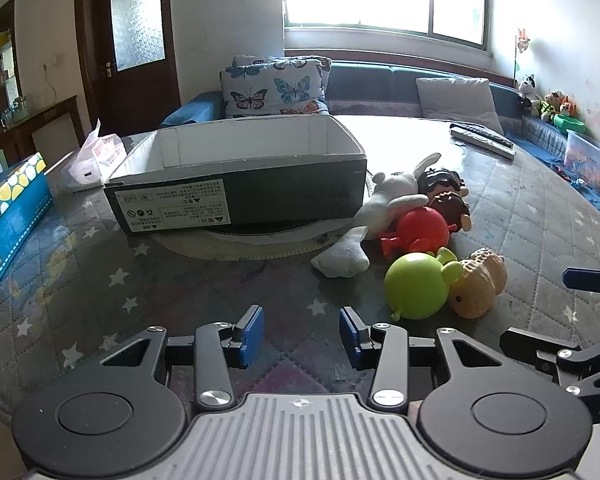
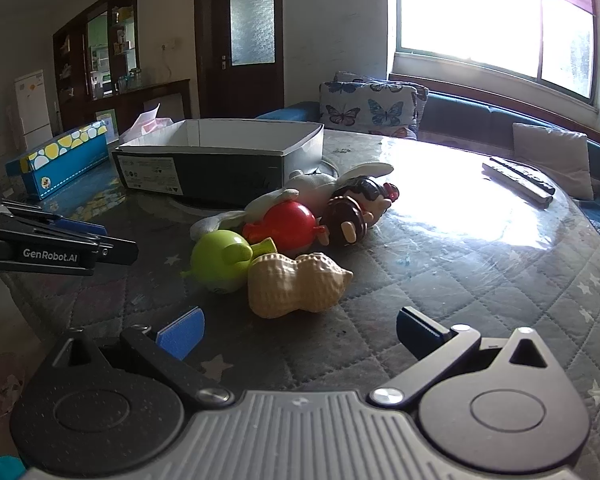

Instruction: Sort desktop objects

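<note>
While both grippers hover low over the quilted, star-printed table cover (image 1: pixel 100 264), an open shoebox (image 1: pixel 240 184) with white inner walls and dark printed sides stands at the far middle of the table. Left of it lie a blue tissue box (image 1: pixel 12 216) with yellow and white spots and a soft tissue pack (image 1: pixel 96 156); two remote controls (image 2: pixel 518 178) rest well apart at the far right. Toys cluster just right of the shoebox: a white plush rabbit (image 1: pixel 380 208) lies limp against it, touching a glossy red round toy (image 1: pixel 420 230) and a brown doll figure (image 1: pixel 448 196). Nearer, a smooth green round toy (image 2: pixel 220 256) touches a ridged, tan peanut-shaped toy (image 2: pixel 296 286). Left gripper (image 1: pixel 302 332): blue-padded jaws moderately apart, holding nothing, aimed at bare cover. Right gripper (image 2: pixel 300 334): jaws spread wide and empty, the peanut toy directly ahead between them.
</note>
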